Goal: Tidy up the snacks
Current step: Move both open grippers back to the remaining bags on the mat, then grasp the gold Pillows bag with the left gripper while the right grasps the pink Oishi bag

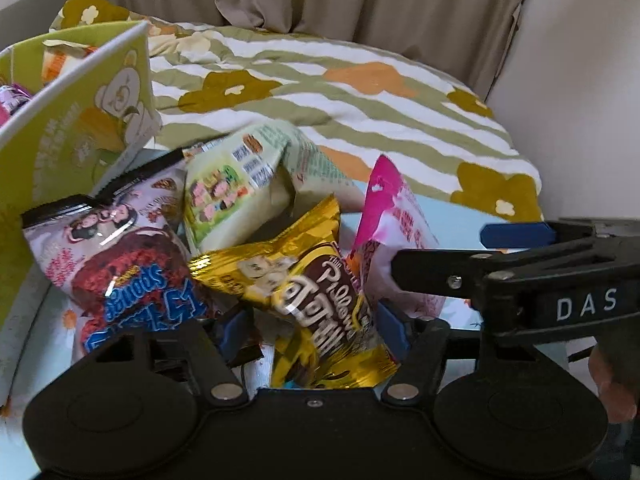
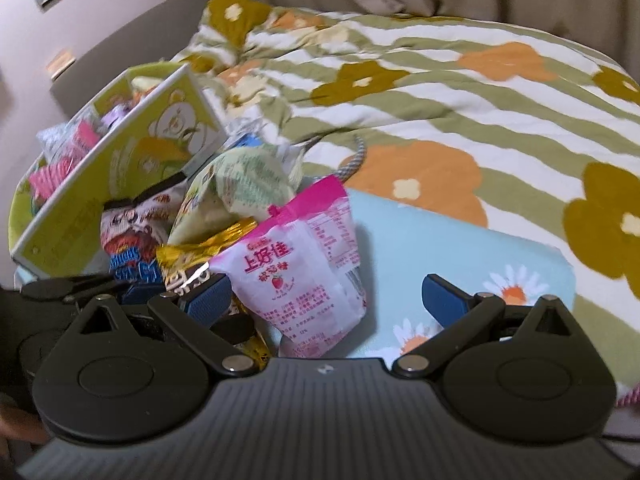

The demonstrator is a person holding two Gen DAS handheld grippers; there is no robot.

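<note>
The left gripper (image 1: 316, 330) has its blue pads either side of the crinkled gold foil snack bag with brown lettering (image 1: 316, 300); the pads look pressed to the foil, so I judge it clamped on that bag, though the near pad is partly hidden. The right gripper (image 2: 324, 300) stands wide apart, with the pink-and-white strawberry snack pouch (image 2: 304, 272) between its fingers but touching neither pad clearly.

The loose snacks sit in a heap on a pale blue daisy-print mat (image 2: 460, 248) on the striped floral quilt (image 2: 440, 120). Behind the gold bag lean a pale green printed packet (image 1: 240, 184) and a white-and-red cake packet with blue lettering (image 1: 120, 264). The lime-green cardboard box with a bear print (image 1: 76, 136) — already holding several packets — stands just beside the heap on the left.

Risks from here:
1. Lifting the gold bag may drag or topple the packets leaning on it.
2. Slick foil could slip from the pads — the hold is near 1 end.
3. The 2 grippers are close and could collide.
</note>
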